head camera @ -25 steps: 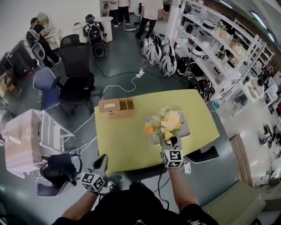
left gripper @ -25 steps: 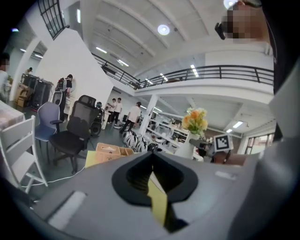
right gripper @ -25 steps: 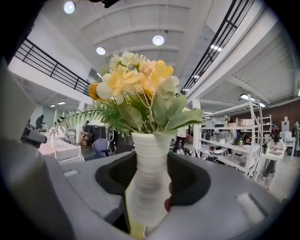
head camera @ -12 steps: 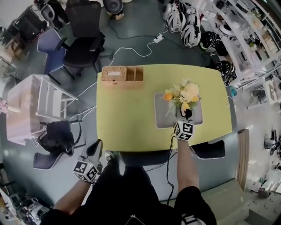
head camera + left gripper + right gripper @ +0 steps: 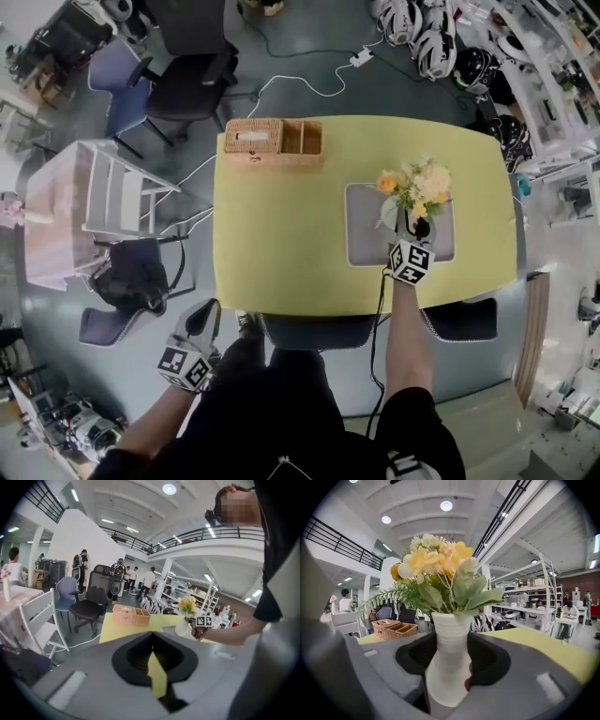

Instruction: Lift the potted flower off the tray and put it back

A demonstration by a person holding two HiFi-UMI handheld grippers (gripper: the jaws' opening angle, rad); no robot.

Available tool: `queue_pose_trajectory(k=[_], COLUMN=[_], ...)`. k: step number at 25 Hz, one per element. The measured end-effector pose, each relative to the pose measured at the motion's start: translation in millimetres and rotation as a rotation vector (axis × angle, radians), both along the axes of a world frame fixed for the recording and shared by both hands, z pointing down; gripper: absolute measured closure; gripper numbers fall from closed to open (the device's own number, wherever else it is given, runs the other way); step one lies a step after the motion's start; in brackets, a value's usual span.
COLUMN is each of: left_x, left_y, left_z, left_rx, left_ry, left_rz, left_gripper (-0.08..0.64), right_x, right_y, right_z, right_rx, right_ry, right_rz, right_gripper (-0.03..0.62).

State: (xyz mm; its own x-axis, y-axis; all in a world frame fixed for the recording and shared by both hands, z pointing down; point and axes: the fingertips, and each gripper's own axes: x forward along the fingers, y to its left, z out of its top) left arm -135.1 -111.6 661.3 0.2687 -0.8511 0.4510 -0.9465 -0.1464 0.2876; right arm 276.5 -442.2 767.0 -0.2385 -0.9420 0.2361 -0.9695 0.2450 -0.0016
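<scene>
The potted flower [image 5: 417, 186], yellow and white blooms in a ribbed white vase [image 5: 449, 658], stands upright over the grey tray [image 5: 361, 239] on the yellow table [image 5: 281, 234]. My right gripper [image 5: 418, 229] is shut on the vase, its jaws pressing on both sides [image 5: 450, 667]. Whether the vase's base rests on the tray I cannot tell. My left gripper [image 5: 204, 317] hangs off the table's near left corner, jaws together, nothing held [image 5: 152, 654]. The left gripper view shows the flower [image 5: 187, 605] and the right gripper's marker cube [image 5: 203, 620] far ahead.
A wicker box [image 5: 272, 142] sits at the table's far edge. Office chairs [image 5: 187, 84], a white rack [image 5: 112, 202] and a seat with a black bag [image 5: 131, 281] stand to the left. Helmets [image 5: 427, 28] and shelves fill the far right.
My right gripper has come down toward the tray with the flower still in it. The left gripper has sunk a little beside the table's near edge.
</scene>
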Motion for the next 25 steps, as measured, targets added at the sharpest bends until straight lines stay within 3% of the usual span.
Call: queue_pose_trajectory(k=[7,15,19,23,25], left_x=[4,-2,-9,-24,-32], left_y=[-1,5,12,10,8], left_z=[0,-6,-12,-29,-41], left_rx=[0.005,0.031,0.044,0.089,0.119], left_ry=[0.001,0.0,0.009,0.012,0.017], left_rz=[0.011,0.012,0.017,0.048,0.061], left_gripper=[0.553,0.553,0.554,0.554,0.554], right_x=[-2,9,17,21,15], right_y=[8,22,55,109,142], right_z=[6,14,8,-14,-35], right_rx=[0.052,0.026,-0.005,-0.058,-0.066], right_ry=[-0.004,-0.02,-0.04,-0.154,-0.192], right_rz=[0.001,0.052,0.095,0.169,0.185], right_gripper=[0.374,0.322,0.322,0.324,0.362])
